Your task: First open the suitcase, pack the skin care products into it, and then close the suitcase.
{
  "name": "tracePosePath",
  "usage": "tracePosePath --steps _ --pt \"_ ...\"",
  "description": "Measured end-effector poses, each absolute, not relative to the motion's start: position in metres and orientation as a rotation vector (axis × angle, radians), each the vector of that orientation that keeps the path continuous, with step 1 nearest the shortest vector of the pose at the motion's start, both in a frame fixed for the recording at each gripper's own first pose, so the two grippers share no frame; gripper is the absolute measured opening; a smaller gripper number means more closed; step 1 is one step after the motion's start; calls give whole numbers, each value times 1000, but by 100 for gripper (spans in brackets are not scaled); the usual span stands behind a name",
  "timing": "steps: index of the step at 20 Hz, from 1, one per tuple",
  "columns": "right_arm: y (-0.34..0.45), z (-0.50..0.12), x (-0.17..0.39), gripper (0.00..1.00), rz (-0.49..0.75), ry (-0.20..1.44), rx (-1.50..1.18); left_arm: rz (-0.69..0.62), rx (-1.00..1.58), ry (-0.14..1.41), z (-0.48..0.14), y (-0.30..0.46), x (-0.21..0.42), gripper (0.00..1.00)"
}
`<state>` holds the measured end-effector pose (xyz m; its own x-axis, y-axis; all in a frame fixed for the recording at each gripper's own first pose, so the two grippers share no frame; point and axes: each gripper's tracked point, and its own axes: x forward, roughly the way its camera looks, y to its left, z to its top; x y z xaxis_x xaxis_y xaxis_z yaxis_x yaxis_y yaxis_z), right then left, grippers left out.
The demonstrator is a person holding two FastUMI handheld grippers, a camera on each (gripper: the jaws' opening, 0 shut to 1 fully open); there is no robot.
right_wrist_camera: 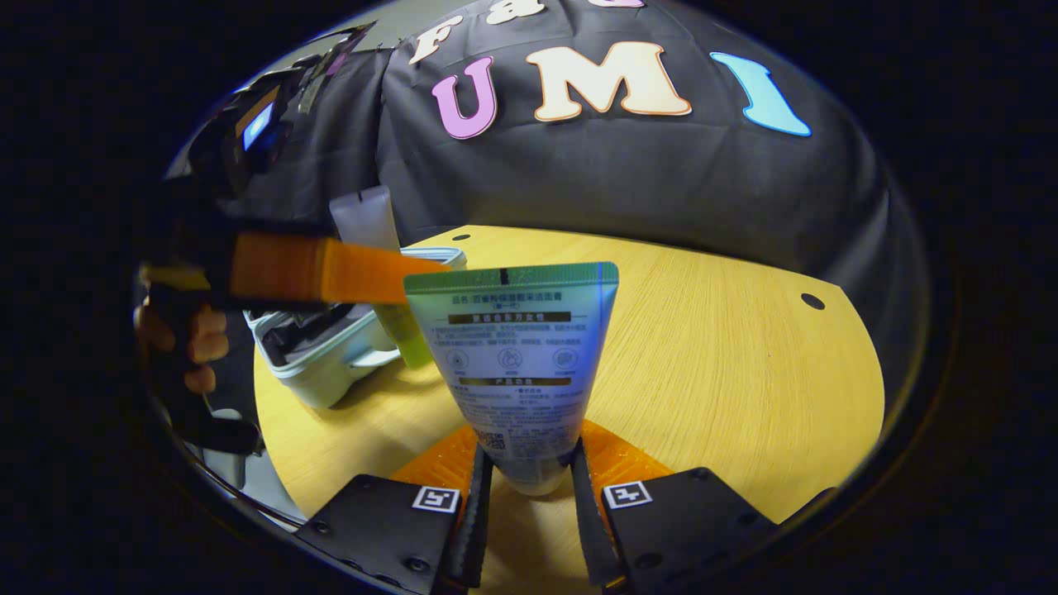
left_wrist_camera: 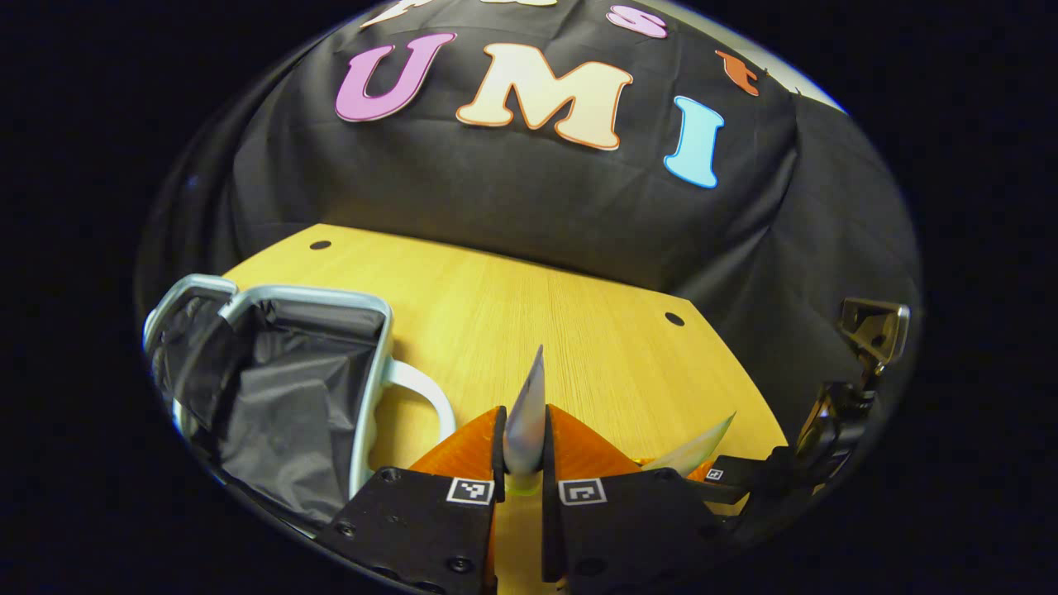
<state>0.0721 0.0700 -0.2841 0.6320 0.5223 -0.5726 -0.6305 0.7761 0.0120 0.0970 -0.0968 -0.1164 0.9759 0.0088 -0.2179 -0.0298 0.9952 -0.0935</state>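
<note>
The left gripper pinched a pale tube edge-on between its fingers, above the wooden table, with the open suitcase lying to the left of its fingers. The right gripper clamped a green-capped cream tube upright between both fingers; the suitcase sat beyond, left of them.

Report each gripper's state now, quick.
Left gripper: shut on a tube, seen edge-on.
Right gripper: shut on a tube, crimped end up.
</note>
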Motion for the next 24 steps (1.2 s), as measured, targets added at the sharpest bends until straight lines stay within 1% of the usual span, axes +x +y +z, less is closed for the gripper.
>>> tracePosePath --steps 3,4,5,7,8,9,10,13,14,16,17,21,22,23,24 --pt "77 -261 67 48 668 590 -194 42 -39 173 -71 -75 78 14" --pt "80 -256 66 46 664 593 -193 58 -27 173 -63 -64 71 14" --pt "83 -247 66 48 657 594 -190 75 -27 173 -57 -52 65 14" --pt "91 -231 64 48 643 591 -179 102 -41 196 -50 -27 50 14" --pt "95 -224 62 48 638 590 -178 113 -50 211 -49 -14 42 17" --pt "102 -215 61 48 633 583 -178 117 -55 227 -49 -1 35 17" --pt "110 -206 58 48 629 575 -177 120 -54 243 -50 13 29 14" --pt "143 -188 45 48 617 578 -156 130 -32 340 -70 56 14 14" --pt "156 -184 38 46 616 589 -142 126 -25 373 -78 68 10 14" --pt "184 -180 25 46 613 611 -115 109 -15 438 -91 87 6 14" --pt "199 -180 20 48 611 626 -103 98 -12 471 -100 96 5 14" --pt "255 -194 8 48 604 668 -57 62 -17 554 -136 119 10 14" --pt "270 -201 6 45 608 685 -49 50 -21 579 -146 122 10 14" --pt "282 -209 3 48 615 706 -45 42 -28 599 -155 126 11 14" --pt "293 -220 0 48 619 727 -45 34 -39 618 -163 129 11 14"
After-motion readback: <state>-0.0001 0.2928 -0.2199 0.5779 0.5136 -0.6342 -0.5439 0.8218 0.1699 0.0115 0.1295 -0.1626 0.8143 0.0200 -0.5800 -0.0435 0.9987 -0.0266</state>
